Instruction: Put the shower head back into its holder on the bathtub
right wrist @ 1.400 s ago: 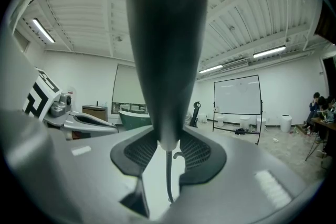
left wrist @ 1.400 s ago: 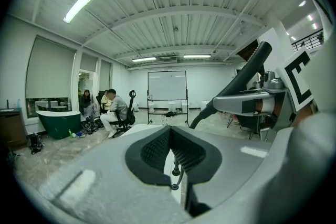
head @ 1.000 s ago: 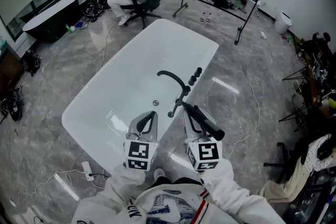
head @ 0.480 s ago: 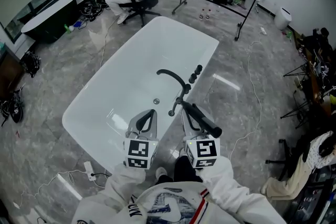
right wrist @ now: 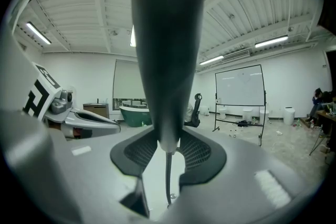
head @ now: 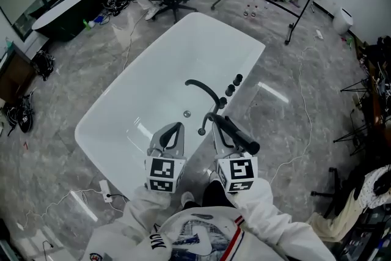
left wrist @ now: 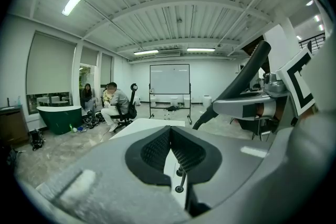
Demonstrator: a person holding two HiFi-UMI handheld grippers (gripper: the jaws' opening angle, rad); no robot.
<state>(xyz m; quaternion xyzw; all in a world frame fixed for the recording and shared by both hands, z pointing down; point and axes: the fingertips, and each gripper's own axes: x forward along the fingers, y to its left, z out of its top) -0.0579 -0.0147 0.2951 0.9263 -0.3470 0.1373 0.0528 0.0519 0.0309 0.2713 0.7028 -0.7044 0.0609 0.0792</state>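
Nearest, the dark lettering on the person's white top [head: 156,244] is too small to read, and each gripper's cube carries only black-and-white square markers. The left gripper [left wrist: 169,135] has its pads pressed together on nothing, while the right gripper [right wrist: 168,145] is clamped on the black shower head [right wrist: 167,60], held over the near rim of the white bathtub [head: 116,113], close to the black faucet [head: 203,90]. Farther off stands a whiteboard [left wrist: 169,78].

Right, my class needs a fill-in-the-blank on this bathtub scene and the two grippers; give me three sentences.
The right gripper holds the shower head, whose colour is ____.
The jaws of the left gripper are ____, with nothing between them.
The nearest bathtub is ____.
Missing words: black; shut; white.
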